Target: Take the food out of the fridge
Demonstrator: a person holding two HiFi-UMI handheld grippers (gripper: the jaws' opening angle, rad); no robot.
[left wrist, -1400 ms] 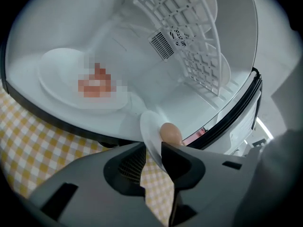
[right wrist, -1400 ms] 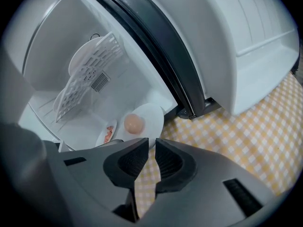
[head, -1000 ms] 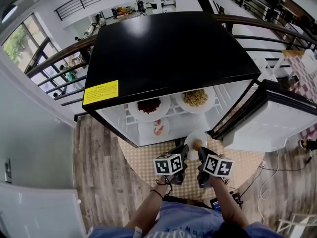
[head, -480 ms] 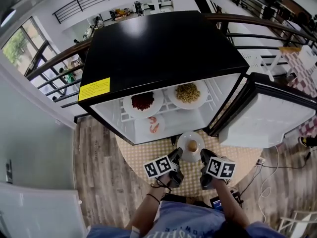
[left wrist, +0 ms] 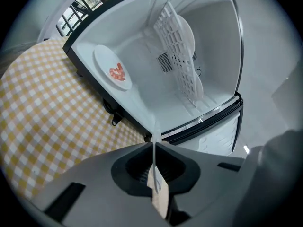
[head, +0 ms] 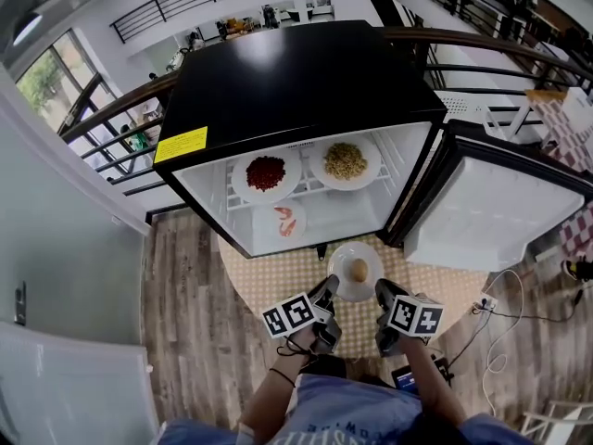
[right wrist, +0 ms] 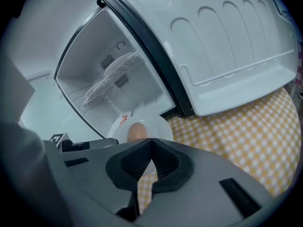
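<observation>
Plate (head: 371,260) in left claw (head: 329,287), right claw (head: 382,289)

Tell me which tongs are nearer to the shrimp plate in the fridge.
Left. The left tongs are just below and right of the shrimp plate; the right tongs grip the held plate further right.

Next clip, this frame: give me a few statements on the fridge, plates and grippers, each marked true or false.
1. The fridge has its door open. True.
2. The left gripper and right gripper are both shut on the bun plate. True.
3. The bun plate sits inside the fridge. False: it is outside, over the checked cloth.
4. The wire shelf carries three plates. False: it carries two; the shrimp plate lies below it.
</observation>
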